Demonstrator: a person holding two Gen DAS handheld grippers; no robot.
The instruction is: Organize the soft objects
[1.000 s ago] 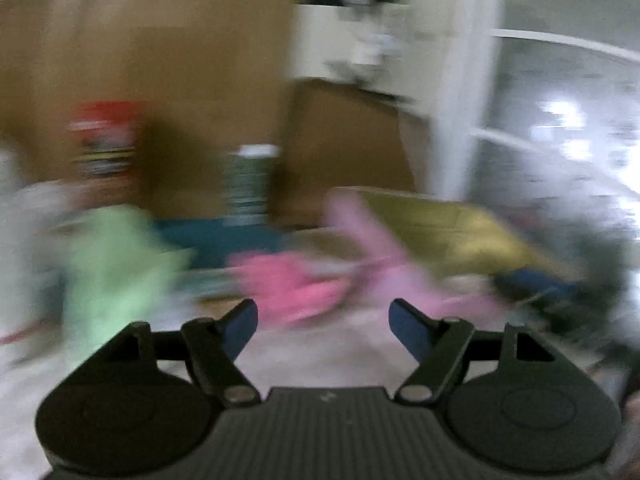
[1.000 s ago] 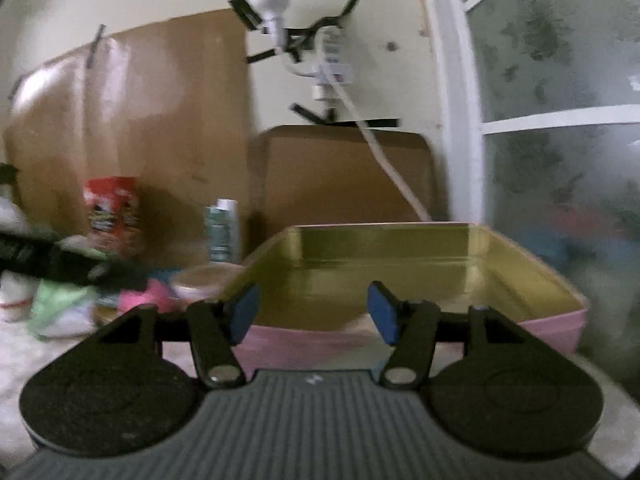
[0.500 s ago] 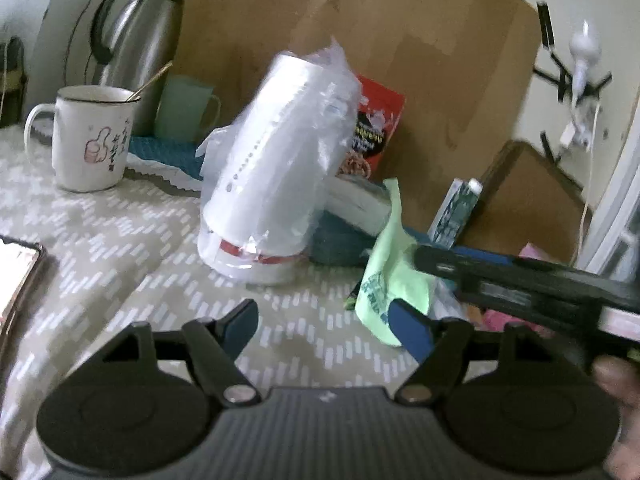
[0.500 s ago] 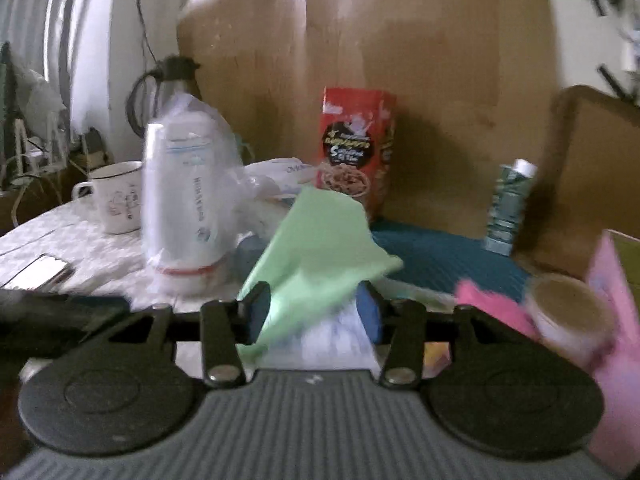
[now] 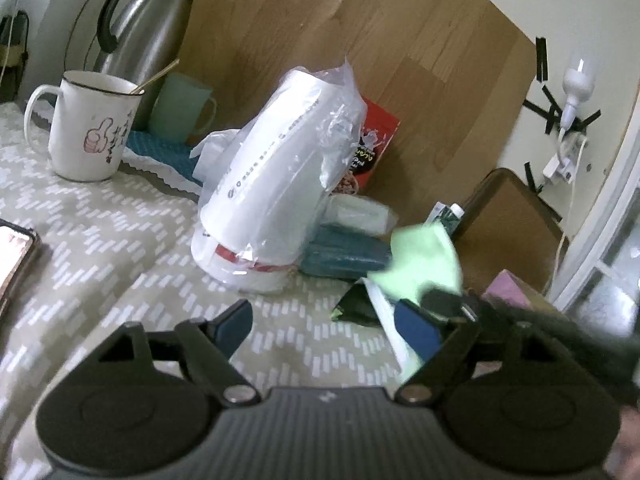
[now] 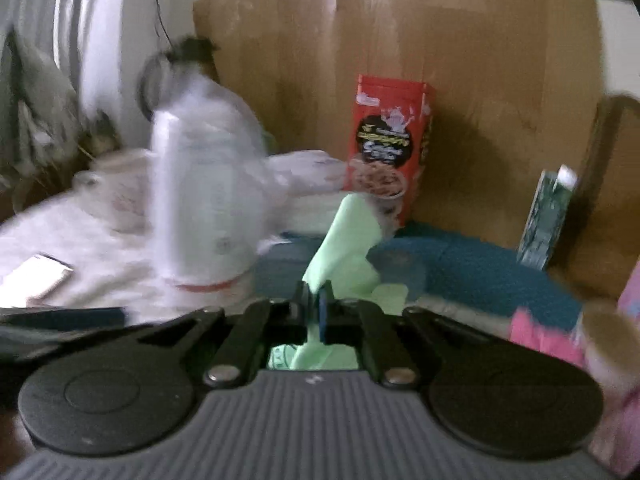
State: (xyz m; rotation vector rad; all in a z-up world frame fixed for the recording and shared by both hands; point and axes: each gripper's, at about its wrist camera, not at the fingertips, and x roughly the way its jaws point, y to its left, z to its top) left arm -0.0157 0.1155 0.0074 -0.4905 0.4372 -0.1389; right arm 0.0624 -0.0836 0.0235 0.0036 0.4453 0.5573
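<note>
A light green cloth (image 6: 344, 248) stands up between my right gripper's (image 6: 315, 304) jaws, which are shut on it. The same green cloth (image 5: 424, 260) shows blurred at the right of the left wrist view, with the right gripper's dark body (image 5: 500, 312) under it. My left gripper (image 5: 324, 324) is open and empty above the patterned tablecloth (image 5: 100, 232). A pink cloth (image 6: 536, 332) lies at the right. A teal towel (image 6: 480, 272) lies behind the green cloth.
A bagged stack of white cups (image 5: 276, 184) leans mid-table. A white mug (image 5: 88, 128), a steel thermos (image 5: 148, 32) and a green cup (image 5: 184, 104) stand at the back left. A red box (image 6: 390, 144) and a green carton (image 6: 546, 216) stand against the wooden board. A phone (image 5: 16, 252) lies at the left.
My right gripper has shut on the green cloth, which it had open around half a second ago. The left gripper stays open, its view shifted little since then.
</note>
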